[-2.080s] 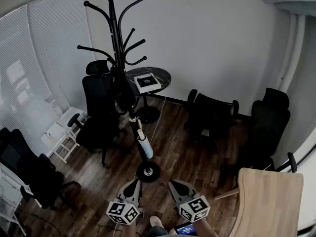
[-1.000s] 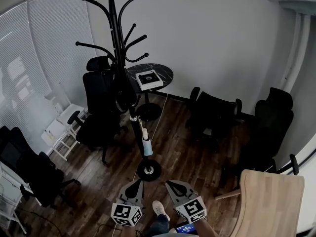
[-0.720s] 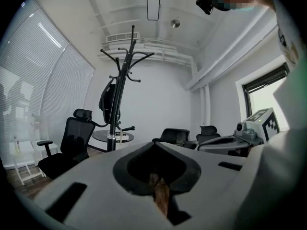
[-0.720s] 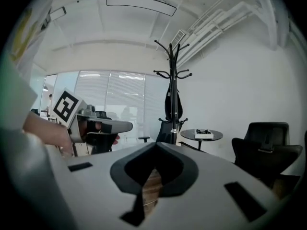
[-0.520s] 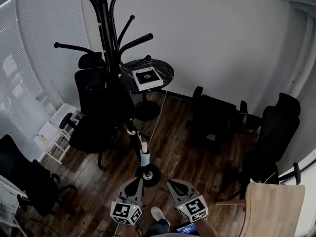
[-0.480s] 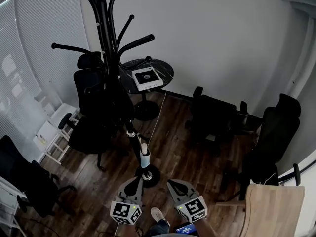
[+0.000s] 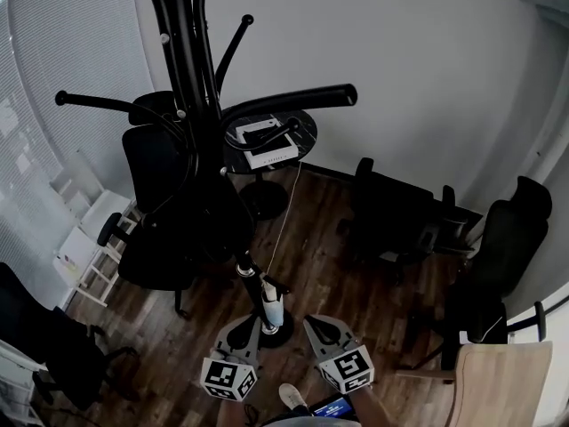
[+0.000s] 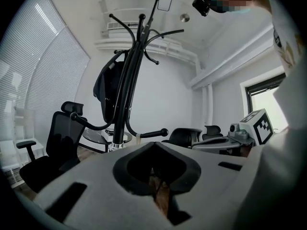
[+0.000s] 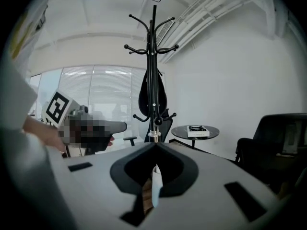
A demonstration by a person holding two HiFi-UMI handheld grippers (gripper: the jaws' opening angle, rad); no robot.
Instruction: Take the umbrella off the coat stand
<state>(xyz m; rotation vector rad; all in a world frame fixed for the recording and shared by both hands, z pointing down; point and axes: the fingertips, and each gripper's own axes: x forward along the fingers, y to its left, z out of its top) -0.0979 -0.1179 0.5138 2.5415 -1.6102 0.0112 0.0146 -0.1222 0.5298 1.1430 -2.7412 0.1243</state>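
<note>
Umbrella — plainest in left gripper view

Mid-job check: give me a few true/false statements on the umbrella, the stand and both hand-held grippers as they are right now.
1. The umbrella hangs on the coat stand. True.
2. The left hand-held gripper is clamped on the stand's pole. False: its jaws are together on nothing, low down and apart from the pole.
3. The right hand-held gripper holds nothing. True.
4. The round table behind the stand is bare. False: a white box lies on it.
</note>
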